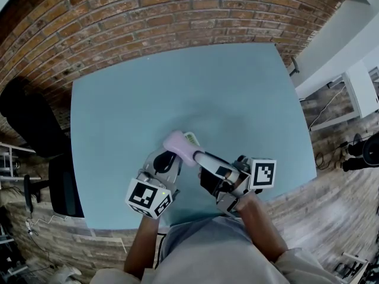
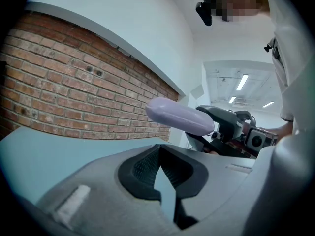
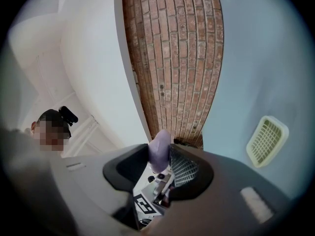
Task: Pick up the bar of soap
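Lilac soap (image 3: 160,150) is pinched btwn the ribbed black pads of the right gripper (image 1: 190,154), w/ one rounded end poking out past the tips. The jaws stand fairly wide, pads pressing on the bar's two sides. This gripper is rolled onto its side: the brick wall (image 1: 148,10) runs top-to-bottom in the right gripper view. The bar is up off the table (image 1: 177,81). In the left gripper view it hangs in the air w/ wall behind it, long axis approx level.

Left gripper (image 2: 158,154): jaws pressed together at the tips, nothing btwn them. Only a thin wedge of table shows through the gap nearer the camera. It sits just left of the right gripper, low over the near part of the table, tips close beside the soap. Can't tell if they touch it.

Marker cubes: left cube (image 1: 148,197) over the near table edge, right cube (image 1: 262,174) further right. A forearm leads back from each.

Outward:
- Pale yellow-green mesh soap dish (image 1: 191,138) lies flat on the table, just beyond the bar in the head view. It is clearly apart from the bar in the right gripper view.
- Table top is plain teal, wall along its far side.
- Black chair (image 1: 32,123) at the table's left.
- Wood floor (image 1: 337,188) on the right.
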Demonstrator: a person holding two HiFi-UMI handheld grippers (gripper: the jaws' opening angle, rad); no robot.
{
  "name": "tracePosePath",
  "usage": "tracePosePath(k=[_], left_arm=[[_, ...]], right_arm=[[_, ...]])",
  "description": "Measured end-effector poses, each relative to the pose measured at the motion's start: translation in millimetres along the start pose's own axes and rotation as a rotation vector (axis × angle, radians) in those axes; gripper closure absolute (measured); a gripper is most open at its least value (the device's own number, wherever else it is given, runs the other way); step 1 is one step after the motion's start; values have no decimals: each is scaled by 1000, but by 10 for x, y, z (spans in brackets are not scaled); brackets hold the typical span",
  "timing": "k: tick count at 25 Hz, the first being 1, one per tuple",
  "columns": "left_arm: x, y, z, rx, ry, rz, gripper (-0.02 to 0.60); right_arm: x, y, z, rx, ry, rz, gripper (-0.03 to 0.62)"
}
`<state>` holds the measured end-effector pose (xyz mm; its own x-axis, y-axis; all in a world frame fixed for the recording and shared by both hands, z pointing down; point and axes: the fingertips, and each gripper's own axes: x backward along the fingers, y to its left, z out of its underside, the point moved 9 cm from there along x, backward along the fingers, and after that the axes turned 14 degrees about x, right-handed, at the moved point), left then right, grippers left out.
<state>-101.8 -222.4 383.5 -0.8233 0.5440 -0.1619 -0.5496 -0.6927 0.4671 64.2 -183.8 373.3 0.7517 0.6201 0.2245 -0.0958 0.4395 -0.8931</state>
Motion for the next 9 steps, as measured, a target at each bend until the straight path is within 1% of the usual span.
tracePosePath(k=[9], left_arm=[[9, -5, 6, -6, -12, 6, 580]], right_arm=[[9, 32, 6, 14, 4, -9, 456]])
